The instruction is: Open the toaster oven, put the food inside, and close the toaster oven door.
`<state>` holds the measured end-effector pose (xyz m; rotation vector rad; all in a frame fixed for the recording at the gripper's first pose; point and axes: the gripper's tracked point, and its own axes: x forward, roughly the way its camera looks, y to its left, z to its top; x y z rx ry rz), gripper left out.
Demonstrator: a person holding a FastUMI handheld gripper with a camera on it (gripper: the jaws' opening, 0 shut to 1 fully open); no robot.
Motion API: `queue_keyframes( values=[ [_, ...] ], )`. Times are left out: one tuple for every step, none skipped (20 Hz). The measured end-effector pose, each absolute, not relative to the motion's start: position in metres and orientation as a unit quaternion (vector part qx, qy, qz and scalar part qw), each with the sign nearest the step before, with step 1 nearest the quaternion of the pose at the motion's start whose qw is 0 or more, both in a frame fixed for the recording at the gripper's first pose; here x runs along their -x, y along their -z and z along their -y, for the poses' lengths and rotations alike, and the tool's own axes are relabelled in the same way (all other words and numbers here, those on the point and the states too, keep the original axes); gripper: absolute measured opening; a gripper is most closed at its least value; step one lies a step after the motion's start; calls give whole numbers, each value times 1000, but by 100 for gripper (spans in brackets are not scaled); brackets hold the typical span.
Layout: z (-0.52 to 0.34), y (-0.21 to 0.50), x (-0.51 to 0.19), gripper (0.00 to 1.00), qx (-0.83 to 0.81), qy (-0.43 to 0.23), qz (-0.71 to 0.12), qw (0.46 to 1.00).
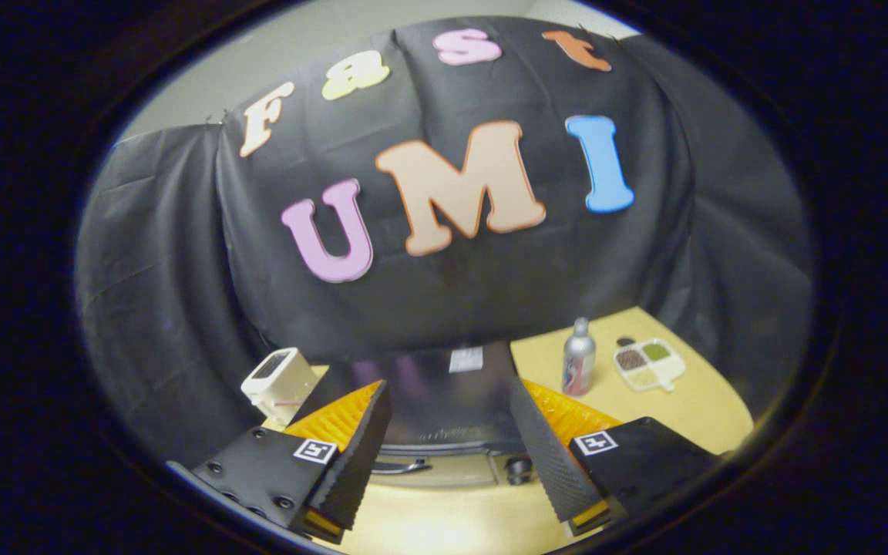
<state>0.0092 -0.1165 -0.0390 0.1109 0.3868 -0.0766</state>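
Tongs (450,451) are wide apart w/ nothing in them, held up over the yellow worktop (706,416). Just ahead, btwn the two tips, sits the black toaster oven (444,401), & its door handle (401,466) looks flat & shut, so I think step 1 isn't done yet: door to open, food to go in, door to close. Off to one side stand a white box thing (278,381), a silver bottle (579,358) & a little tray of food (648,364), well apart from the oven.
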Motion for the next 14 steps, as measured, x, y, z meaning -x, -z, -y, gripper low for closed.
queue_keyframes(
  values=[
    [123,24,-12,95,-42,38,-174,983],
    [129,13,-16,95,-31,37,-160,986],
    [136,1,-19,95,-24,37,-149,988],
    [140,-12,-23,95,-22,36,-138,990],
    [145,-29,-27,95,-22,33,-125,991],
    [151,-45,-31,95,-22,31,-113,993],
    [158,-60,-33,95,-23,30,-101,994],
    [167,-73,-36,95,-25,29,-91,995],
    [174,-86,-38,95,-27,28,-82,996],
    [182,-100,-37,95,-29,28,-74,996],
    [193,-110,-38,95,-28,29,-65,997],
    [205,-116,-38,95,-25,32,-58,997],
    [216,-122,-37,95,-21,33,-54,998],
    [227,-122,-38,95,-17,34,-50,998]
  ],
)
